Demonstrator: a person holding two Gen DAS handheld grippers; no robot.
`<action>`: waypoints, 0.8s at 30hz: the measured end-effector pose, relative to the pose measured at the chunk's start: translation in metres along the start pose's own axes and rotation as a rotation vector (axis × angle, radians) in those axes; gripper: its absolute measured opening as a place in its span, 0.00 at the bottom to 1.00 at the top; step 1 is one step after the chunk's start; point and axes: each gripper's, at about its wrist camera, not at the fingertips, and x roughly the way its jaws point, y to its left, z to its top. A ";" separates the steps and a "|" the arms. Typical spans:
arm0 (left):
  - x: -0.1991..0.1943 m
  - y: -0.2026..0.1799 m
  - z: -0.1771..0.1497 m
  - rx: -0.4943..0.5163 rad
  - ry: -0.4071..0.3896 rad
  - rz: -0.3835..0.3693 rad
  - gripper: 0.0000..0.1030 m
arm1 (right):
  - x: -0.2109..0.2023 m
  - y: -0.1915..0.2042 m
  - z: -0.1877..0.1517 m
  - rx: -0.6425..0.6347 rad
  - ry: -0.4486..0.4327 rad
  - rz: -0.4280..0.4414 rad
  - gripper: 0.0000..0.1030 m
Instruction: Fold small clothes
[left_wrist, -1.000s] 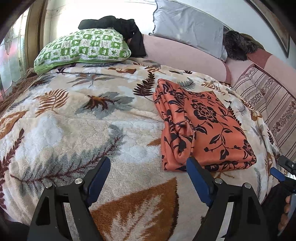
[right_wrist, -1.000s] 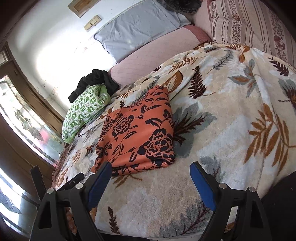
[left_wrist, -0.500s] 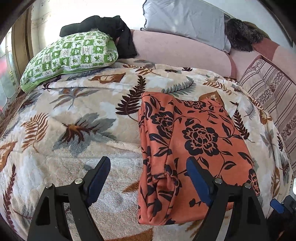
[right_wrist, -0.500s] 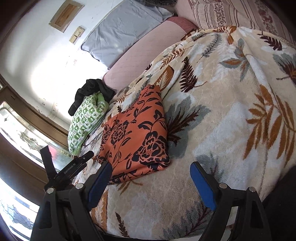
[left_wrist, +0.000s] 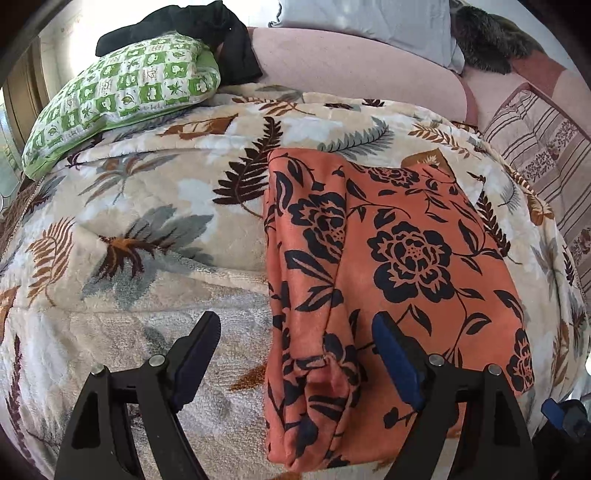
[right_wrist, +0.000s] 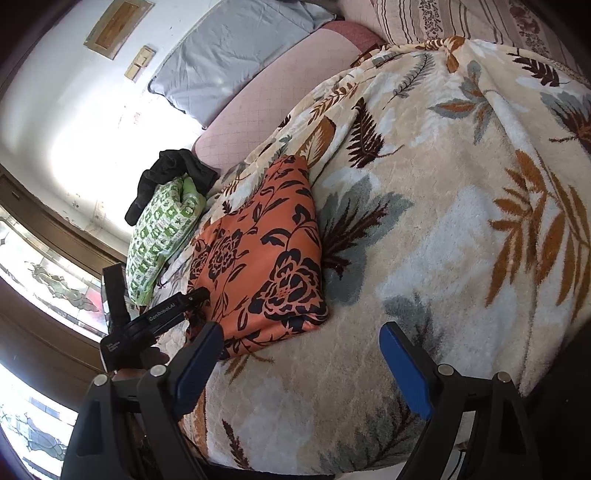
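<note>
Lying folded on the fluffy cream blanket with leaf print (left_wrist: 155, 236), the orange cloth with black flowers (left_wrist: 388, 266) forms a thick rectangle. The left gripper (left_wrist: 295, 354) hangs low over its near edge, blue pads spread wide — one finger (left_wrist: 195, 350) above bare blanket, the other above the fabric. The right gripper (right_wrist: 299, 354) waits to the side, tilted, jaws also apart and holding nothing. A green checked pillow (left_wrist: 122, 99) sits behind — black clothing (left_wrist: 192, 26) draped on it.
</note>
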 end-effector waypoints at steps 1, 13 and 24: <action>-0.007 0.003 -0.001 0.000 -0.019 0.001 0.82 | 0.001 0.001 -0.001 -0.006 0.004 -0.005 0.86; -0.009 0.027 0.021 -0.050 -0.038 -0.006 0.82 | 0.001 0.025 -0.009 -0.095 0.019 -0.023 0.86; 0.020 0.030 0.037 -0.027 -0.002 0.064 0.88 | -0.001 0.024 0.013 -0.088 0.018 0.007 0.86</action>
